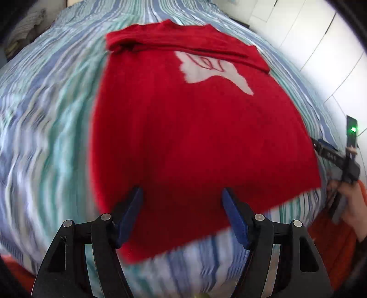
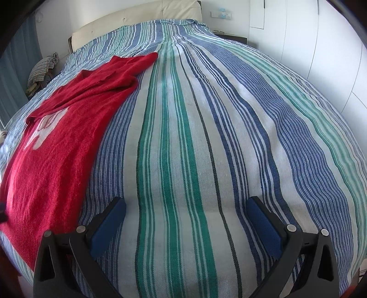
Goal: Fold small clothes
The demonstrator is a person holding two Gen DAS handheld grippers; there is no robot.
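Your left gripper (image 1: 182,213) hangs over the near hem of the red sweater (image 1: 195,137), its jaws spread wide and holding nothing; the blue pads (image 1: 130,215) frame the lower middle of the left wrist view. That view is smeared with blur, so you cannot tell whether the fingertips touch the knit or sit just above it. The sweater lies flat on the striped bedspread (image 1: 45,114) and fills the centre of the frame, with a white motif (image 1: 213,71) in the upper middle and a sleeve folded across the top edge. At the right edge of this view your right hand (image 1: 353,206) grips the handle of the other tool, where a small green light (image 1: 353,129) glows.

Your right gripper (image 2: 187,220) is also open wide and empty, with bare striped bedspread (image 2: 206,137) between its pads (image 2: 263,227) in the lower part of the right wrist view. From here the red sweater (image 2: 57,142) lies along the left side of the frame, well left of the jaws, its sleeve reaching toward the upper centre. A cream headboard (image 2: 137,20) stands at the top of the frame, white cupboard doors (image 2: 332,57) on the right, and a bundle of checked cloth (image 2: 43,66) at the upper left.
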